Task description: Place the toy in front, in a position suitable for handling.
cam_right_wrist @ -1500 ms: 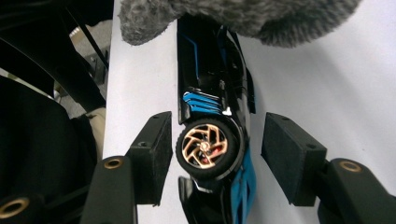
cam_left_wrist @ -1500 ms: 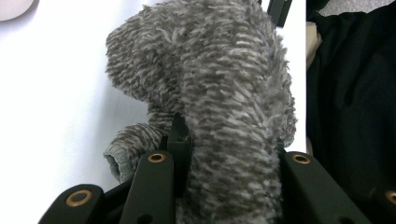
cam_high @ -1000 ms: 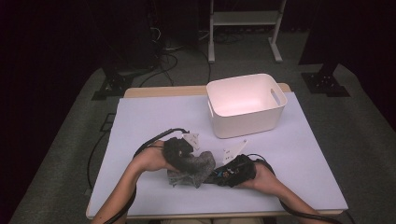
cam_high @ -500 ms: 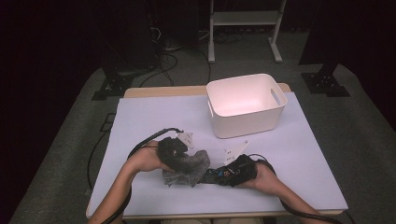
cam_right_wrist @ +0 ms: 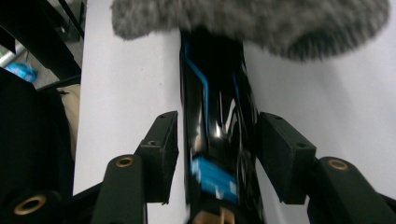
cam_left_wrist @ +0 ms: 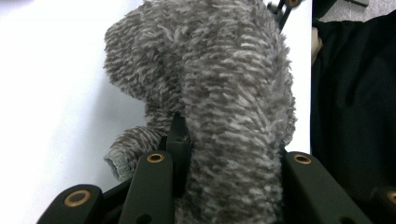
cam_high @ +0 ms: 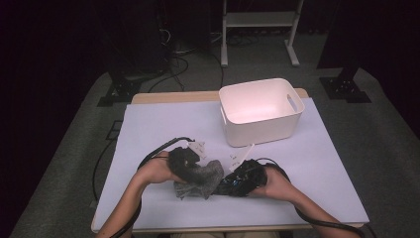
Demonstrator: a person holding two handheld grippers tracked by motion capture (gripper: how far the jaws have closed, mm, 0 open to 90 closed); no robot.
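Left gripper (cam_high: pixel 190 171): clamped on the grey fuzzy sock (cam_left_wrist: pixel 219 93), near the table's front edge.
Right gripper (cam_high: pixel 229 184): jaws just opening; black glossy item (cam_right_wrist: pixel 217 135) between them, pads apart from it.
Tip: hold the sock firm, slide the item in straight.
Count: one sock, one black item, one white bin (cam_high: pixel 260 126).

One grey fuzzy cloth (cam_high: pixel 199 176), one black bottle (cam_right_wrist: pixel 217 135) (glossy), one white bin (cam_high: pixel 261 111).
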